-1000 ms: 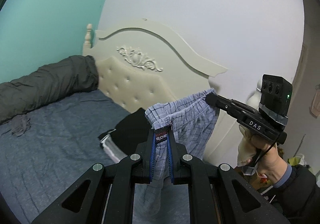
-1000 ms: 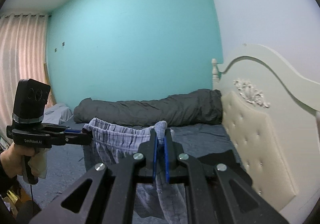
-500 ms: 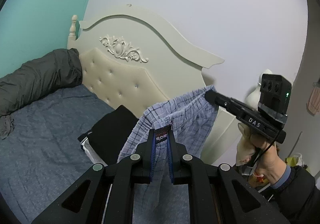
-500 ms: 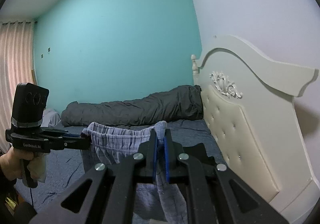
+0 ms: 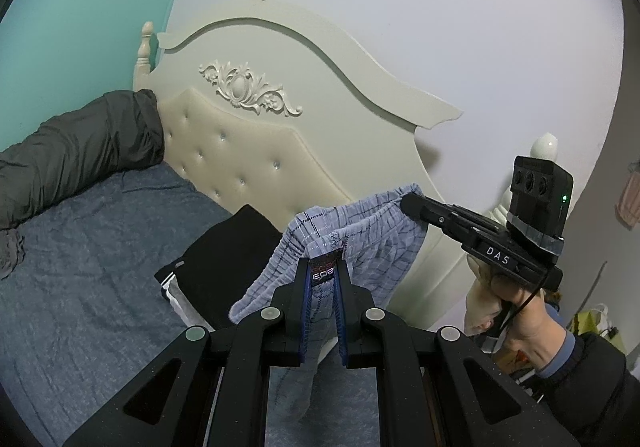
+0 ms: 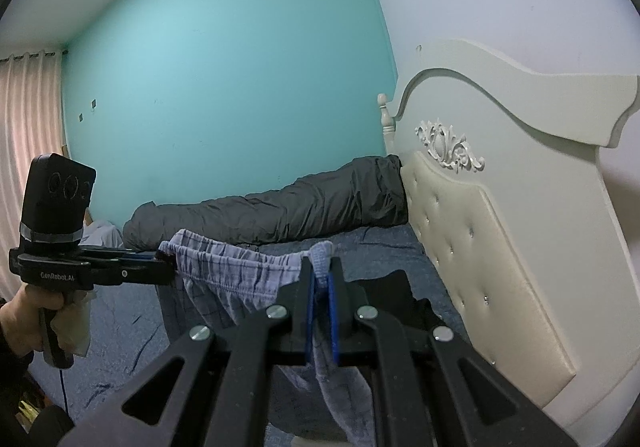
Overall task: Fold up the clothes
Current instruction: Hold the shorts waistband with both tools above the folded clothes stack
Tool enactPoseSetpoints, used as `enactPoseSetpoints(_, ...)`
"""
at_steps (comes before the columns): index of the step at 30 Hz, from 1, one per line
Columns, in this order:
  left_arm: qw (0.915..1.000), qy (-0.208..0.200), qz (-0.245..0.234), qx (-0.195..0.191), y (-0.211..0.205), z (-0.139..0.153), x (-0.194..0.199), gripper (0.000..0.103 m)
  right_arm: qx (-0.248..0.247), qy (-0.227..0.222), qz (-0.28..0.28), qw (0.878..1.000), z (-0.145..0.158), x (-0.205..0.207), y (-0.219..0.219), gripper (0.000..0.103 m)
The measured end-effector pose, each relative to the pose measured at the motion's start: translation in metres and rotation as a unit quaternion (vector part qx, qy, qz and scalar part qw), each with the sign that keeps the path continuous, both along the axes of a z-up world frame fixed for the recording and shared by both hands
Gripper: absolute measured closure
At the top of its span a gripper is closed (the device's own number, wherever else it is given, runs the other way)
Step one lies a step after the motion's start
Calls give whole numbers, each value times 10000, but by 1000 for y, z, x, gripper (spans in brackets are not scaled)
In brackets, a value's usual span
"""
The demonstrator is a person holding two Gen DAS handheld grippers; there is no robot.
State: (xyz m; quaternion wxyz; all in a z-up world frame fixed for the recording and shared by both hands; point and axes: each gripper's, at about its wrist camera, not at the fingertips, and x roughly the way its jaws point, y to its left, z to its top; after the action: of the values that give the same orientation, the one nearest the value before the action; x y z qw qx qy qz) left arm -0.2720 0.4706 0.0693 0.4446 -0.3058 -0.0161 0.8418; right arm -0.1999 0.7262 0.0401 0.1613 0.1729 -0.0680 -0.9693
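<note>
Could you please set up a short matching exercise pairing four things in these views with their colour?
Things:
1. plaid shorts
2. rolled duvet
3. headboard
4. folded garment on the bed

Colours:
A. cream
B. black
C. blue-grey check
D. dark grey

Pairs: 1-C, 2-D, 3-A, 4-B
</note>
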Motion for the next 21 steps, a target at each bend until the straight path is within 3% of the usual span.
enactPoseSetpoints(13,9998,52,-125,-122,6,14,6,92,-130,-50,41,9999,-8,-2,-3,98)
enactPoseSetpoints(21,9993,134,-322,-148,27,30,19,92,-204,96,-17,9997,4,14,13,98)
